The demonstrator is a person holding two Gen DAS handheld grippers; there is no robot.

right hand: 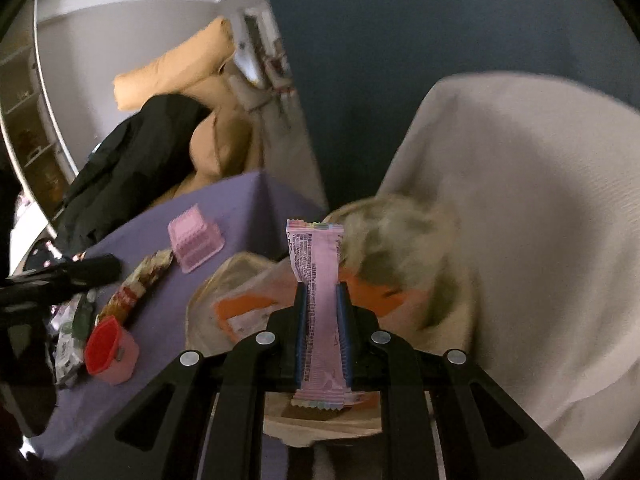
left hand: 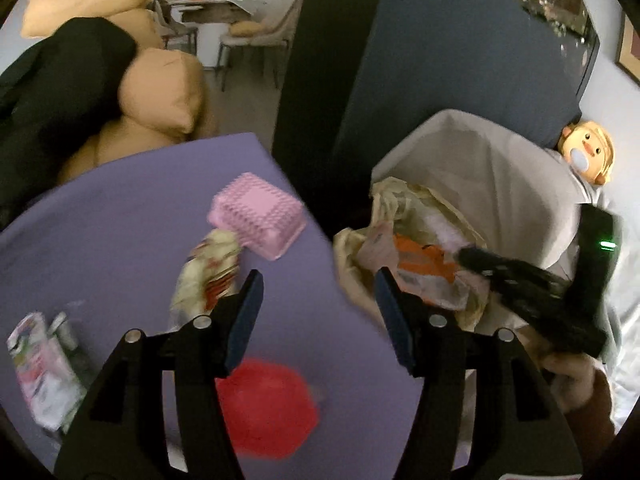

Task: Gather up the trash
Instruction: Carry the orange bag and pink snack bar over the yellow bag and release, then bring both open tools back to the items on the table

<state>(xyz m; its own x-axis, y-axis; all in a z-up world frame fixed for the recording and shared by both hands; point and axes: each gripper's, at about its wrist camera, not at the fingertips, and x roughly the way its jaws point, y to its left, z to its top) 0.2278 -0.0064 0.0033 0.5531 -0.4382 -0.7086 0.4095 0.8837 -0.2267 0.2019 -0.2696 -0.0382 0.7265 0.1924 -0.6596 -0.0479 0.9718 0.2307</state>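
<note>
Blur smears bag [right hand: 240, 280]; right jaws pinch pink wrapper [right hand: 318, 300], left jaws gape empty.

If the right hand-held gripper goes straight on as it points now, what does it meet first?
Probably the beige plastic trash bag with orange-printed wrappers inside; the right hand-held gripper, shut on the pink snack wrapper, points at it. Depth is unclear.

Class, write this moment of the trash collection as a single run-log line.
left hand-held gripper: open, empty | right hand-held gripper: shut on pink wrapper, over trash bag | still on purple table: crumpled wrapper
</note>
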